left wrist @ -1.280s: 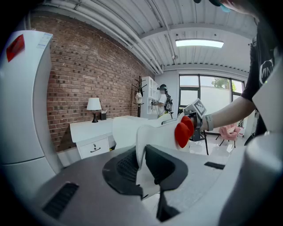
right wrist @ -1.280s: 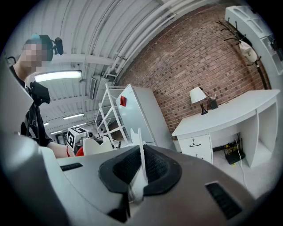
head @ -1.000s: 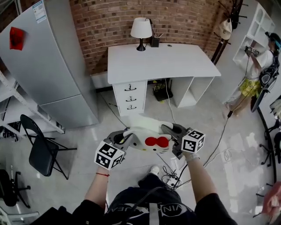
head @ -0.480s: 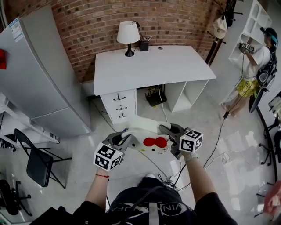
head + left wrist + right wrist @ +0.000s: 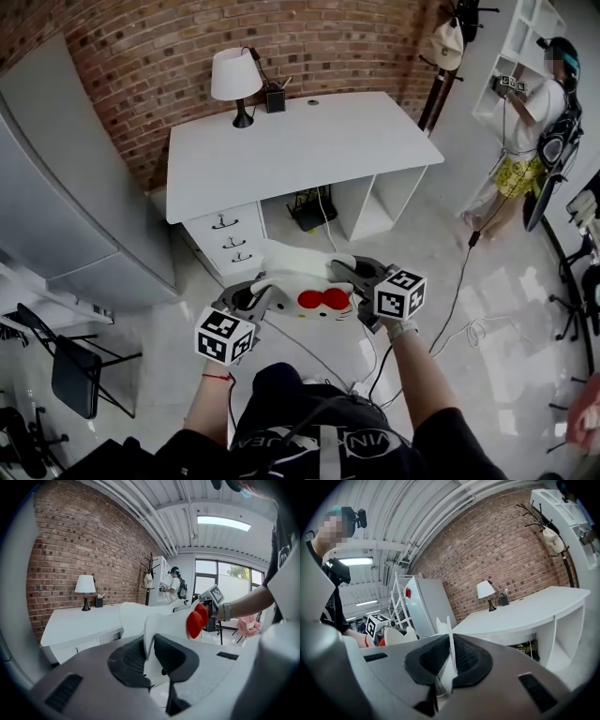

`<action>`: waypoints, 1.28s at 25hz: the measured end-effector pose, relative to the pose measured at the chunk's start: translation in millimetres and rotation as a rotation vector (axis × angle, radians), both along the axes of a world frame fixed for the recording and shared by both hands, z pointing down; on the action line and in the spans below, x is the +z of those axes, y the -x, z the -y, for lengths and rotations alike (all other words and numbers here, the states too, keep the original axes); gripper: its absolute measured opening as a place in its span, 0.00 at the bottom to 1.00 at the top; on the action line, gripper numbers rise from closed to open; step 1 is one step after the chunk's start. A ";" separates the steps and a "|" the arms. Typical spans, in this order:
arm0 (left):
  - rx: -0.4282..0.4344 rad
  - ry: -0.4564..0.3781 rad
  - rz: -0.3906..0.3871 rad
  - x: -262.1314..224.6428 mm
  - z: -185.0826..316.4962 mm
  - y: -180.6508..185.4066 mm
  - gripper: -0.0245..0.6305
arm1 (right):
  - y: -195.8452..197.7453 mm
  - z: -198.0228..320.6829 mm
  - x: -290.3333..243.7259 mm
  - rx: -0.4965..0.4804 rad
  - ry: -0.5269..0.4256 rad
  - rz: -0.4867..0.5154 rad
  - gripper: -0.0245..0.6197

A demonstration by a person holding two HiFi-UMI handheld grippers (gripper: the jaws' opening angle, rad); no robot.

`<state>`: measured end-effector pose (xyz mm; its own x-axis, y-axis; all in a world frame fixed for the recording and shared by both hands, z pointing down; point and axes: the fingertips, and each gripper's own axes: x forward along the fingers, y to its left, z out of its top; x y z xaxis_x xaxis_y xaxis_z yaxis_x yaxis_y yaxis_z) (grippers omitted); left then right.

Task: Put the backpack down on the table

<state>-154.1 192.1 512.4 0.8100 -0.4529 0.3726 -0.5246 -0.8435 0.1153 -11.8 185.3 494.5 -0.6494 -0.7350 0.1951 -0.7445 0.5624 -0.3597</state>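
The small white backpack, soft-sided with cat ears and a red bow on its face, hangs in the air between the two grippers. It is in front of the person's waist, above the pale tiled floor and still well short of the white worktop that stands against the brick wall. The left gripper has its jaws nearly closed, pinching a thin white edge of the bag. The right gripper is clamped the same way on a narrow white flap at the bag's other side. The bag looks light and pliant: it keeps a rounded form but sags a little between the two holds, so it will probably fold or swing rather than stay rigid. Its smooth skin could slide out of a shallow pinch, so thin seams or flaps at opposite sides, as taken now, seem the sound places to hold it. Both forearms reach forward from the body at about the same height, each gripper angled inward and slightly downward toward the bag, the marker cubes facing up. The near half of the worktop is bare, with a white-shaded table lamp far back at its left corner, so the open front looks the likely place to set it.
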 end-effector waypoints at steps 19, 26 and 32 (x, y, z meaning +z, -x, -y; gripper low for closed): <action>0.119 0.006 0.021 5.3 110.7 -102.2 0.09 | -100.5 97.2 3.5 0.052 0.004 -0.014 0.06; 0.130 0.003 0.027 1.2 176.6 -136.0 0.09 | -133.6 161.1 -1.8 0.042 -0.004 -0.010 0.06; 0.108 0.014 0.026 1.7 232.5 -148.4 0.09 | -146.1 219.2 -0.9 0.025 0.007 -0.009 0.06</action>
